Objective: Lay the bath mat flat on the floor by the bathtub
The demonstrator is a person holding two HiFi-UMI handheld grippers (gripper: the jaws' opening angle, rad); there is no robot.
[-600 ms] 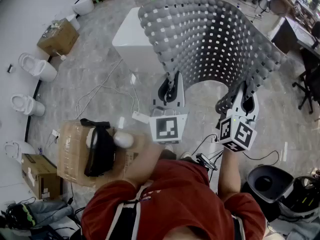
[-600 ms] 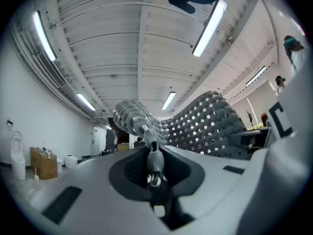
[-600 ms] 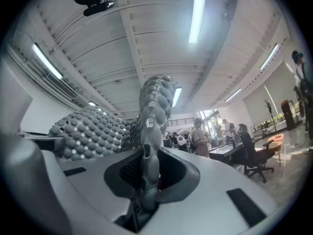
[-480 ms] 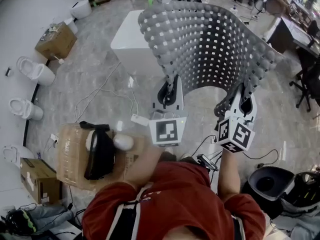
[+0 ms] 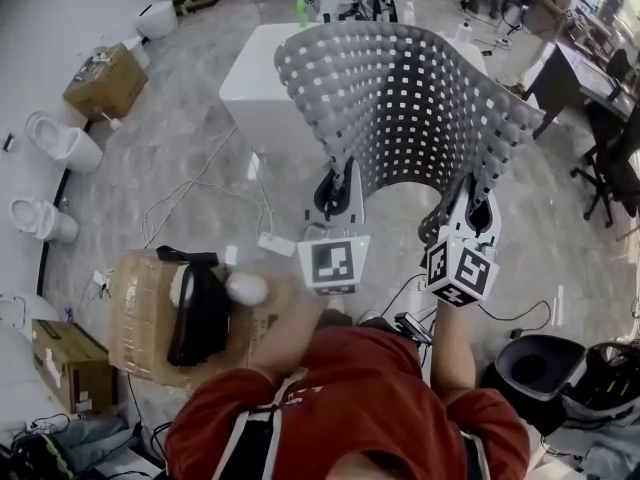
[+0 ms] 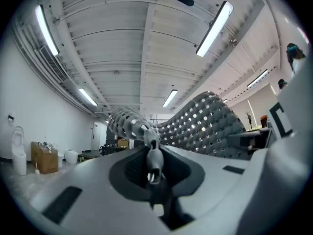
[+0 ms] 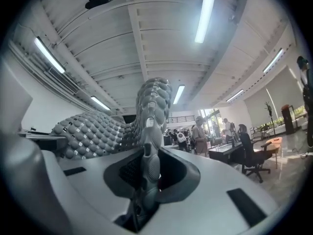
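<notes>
A grey perforated bath mat [image 5: 410, 98] hangs in the air, bowed between both grippers, above the floor in front of the white bathtub [image 5: 262, 83]. My left gripper [image 5: 340, 173] is shut on the mat's near left corner. My right gripper [image 5: 478, 190] is shut on the near right corner. In the left gripper view the mat [image 6: 205, 124] runs off to the right from the pinched edge between the jaws of the left gripper [image 6: 152, 166]. In the right gripper view the mat [image 7: 98, 131] curves away left from the right gripper [image 7: 150, 168].
A cardboard box [image 5: 150, 313] with a black headset [image 5: 200, 308] on it lies at my lower left. Cables [image 5: 200, 193] trail over the marble floor. White toilets [image 5: 60, 140] line the left wall. A black bin [image 5: 535, 368] stands at lower right, desks and chairs [image 5: 600, 98] far right.
Both grippers and the mat have shifted slightly up and away in the head view. The grips are unchanged.
</notes>
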